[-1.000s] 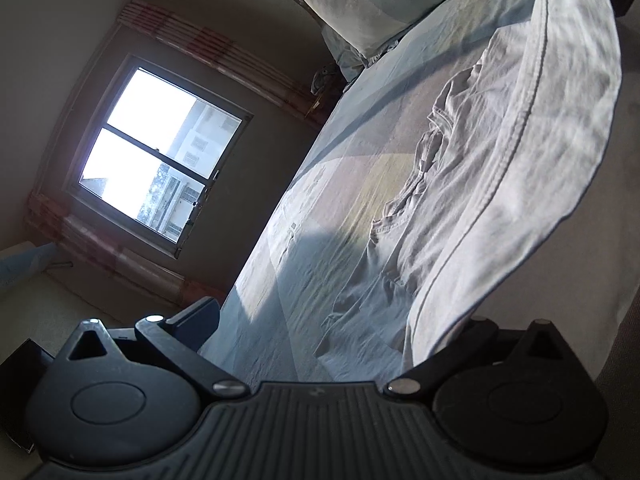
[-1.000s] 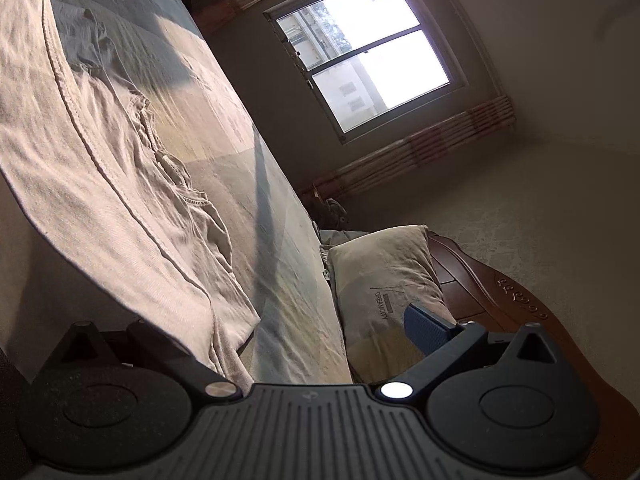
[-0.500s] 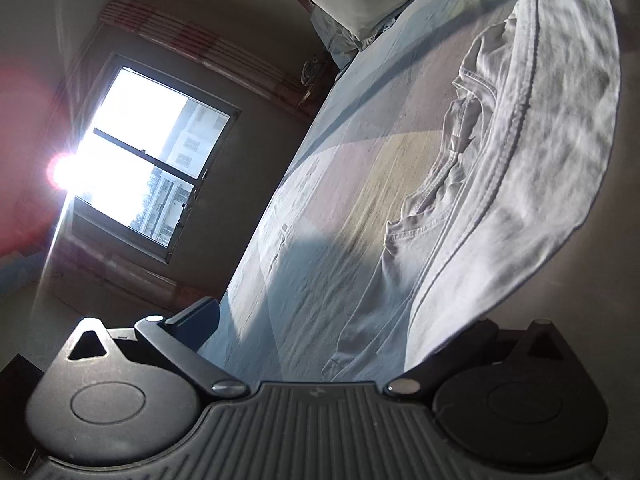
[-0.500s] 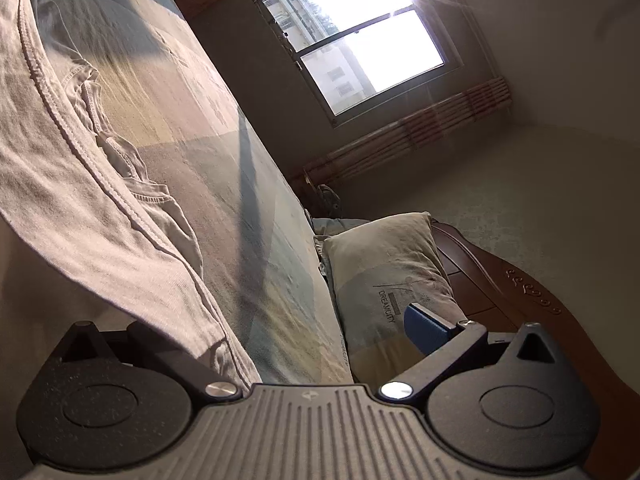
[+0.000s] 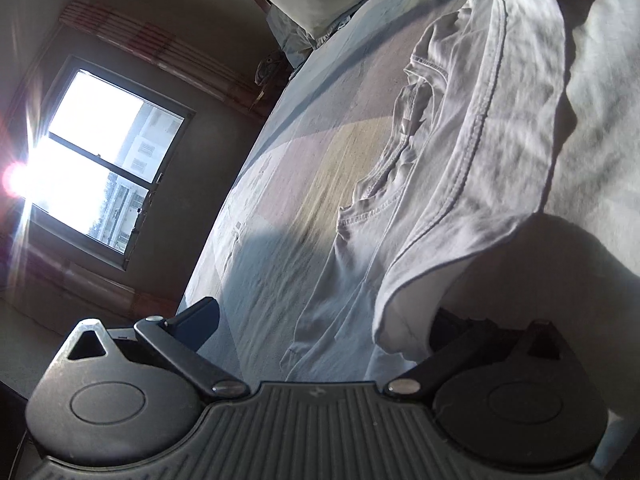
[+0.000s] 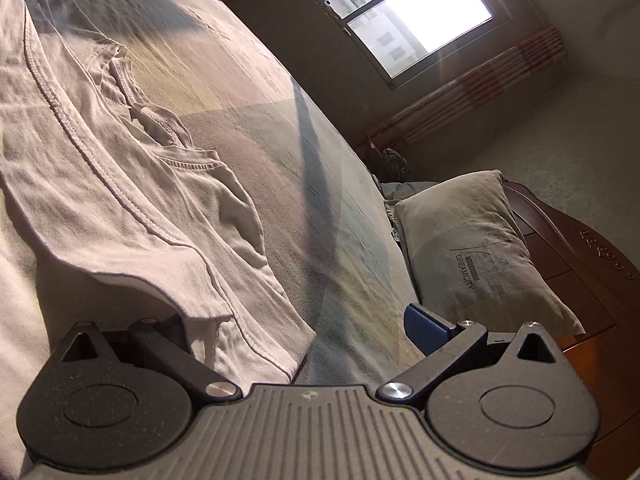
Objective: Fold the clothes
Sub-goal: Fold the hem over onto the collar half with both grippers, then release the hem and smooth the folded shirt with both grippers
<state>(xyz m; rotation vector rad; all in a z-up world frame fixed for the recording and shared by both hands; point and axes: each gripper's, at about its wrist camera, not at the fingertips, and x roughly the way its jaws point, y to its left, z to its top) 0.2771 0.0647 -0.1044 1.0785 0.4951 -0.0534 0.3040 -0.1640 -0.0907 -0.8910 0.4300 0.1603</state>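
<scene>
Both tongs are coming down toward the bed, bringing the hem of the white T-shirt with them. A second ago the cloth was hanging stretched and high between them; now it is sagging, and its lower part is spreading over the bedsheet just ahead of the fingers.

The left tongs are standing wide apart, one blue finger bare on the outer side while the shirt edge is draping over the inner one. The right tongs are in the same state: spread, with the hem lying over the inner finger and the blue pad free. I cannot tell whether either pair is truly pinching the cloth.

Judging by this, the fold is being laid down rather than lifted, with the pillow lying beyond the right tongs.
</scene>
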